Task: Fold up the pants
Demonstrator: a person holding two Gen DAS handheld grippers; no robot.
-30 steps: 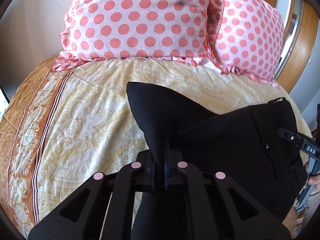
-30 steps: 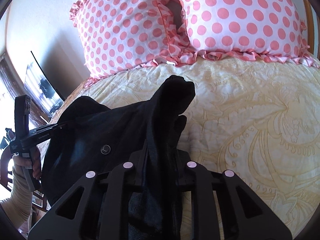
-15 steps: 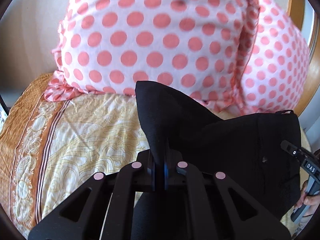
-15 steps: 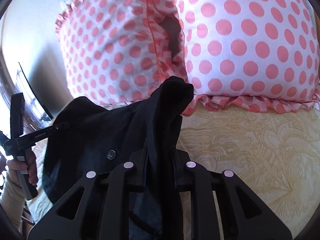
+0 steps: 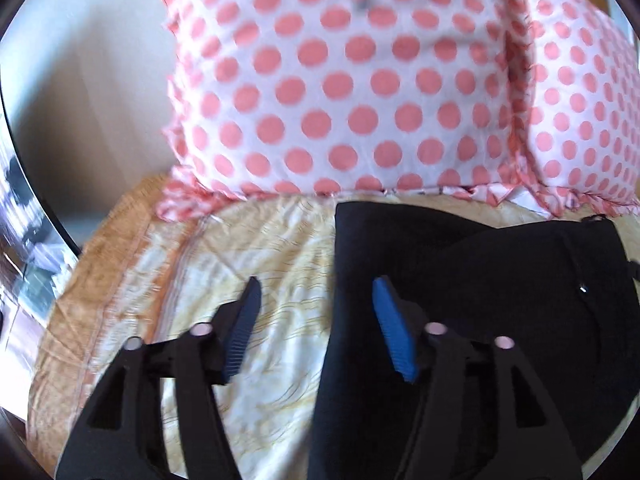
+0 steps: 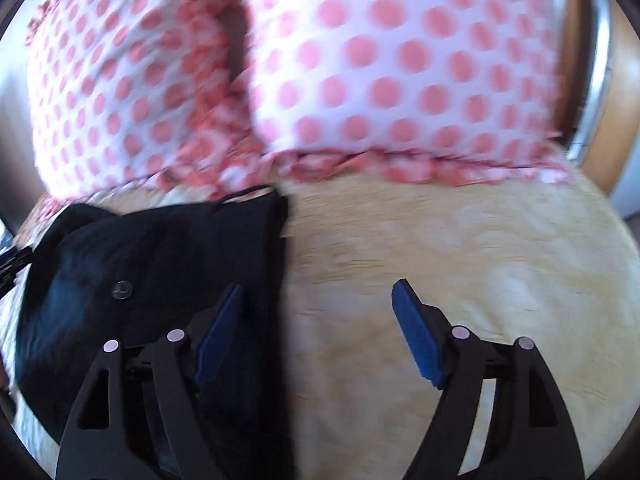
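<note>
The pants point(image 5: 480, 300) are being left lying on the bedspread point(image 5: 260, 264), just below the pillows point(image 5: 340, 92). The left gripper point(image 5: 316, 320) and right gripper point(image 6: 316, 320) have just been opened wide; nothing is being gripped, each straddling one edge of the cloth.

One pair of black pants point(image 5: 480, 280), lying flat near the head edge of the bed point(image 5: 248, 248). Two polka-dot pillows along that edge: one point(image 5: 340, 80) toward the left corner, one point(image 5: 576, 92) toward the right. One button point(image 6: 123, 290) showing on the pants. Two grippers over it all, left gripper point(image 5: 316, 328) and right gripper point(image 6: 318, 330), two blue pads point(image 5: 394, 328) apiece, four in total.
</note>
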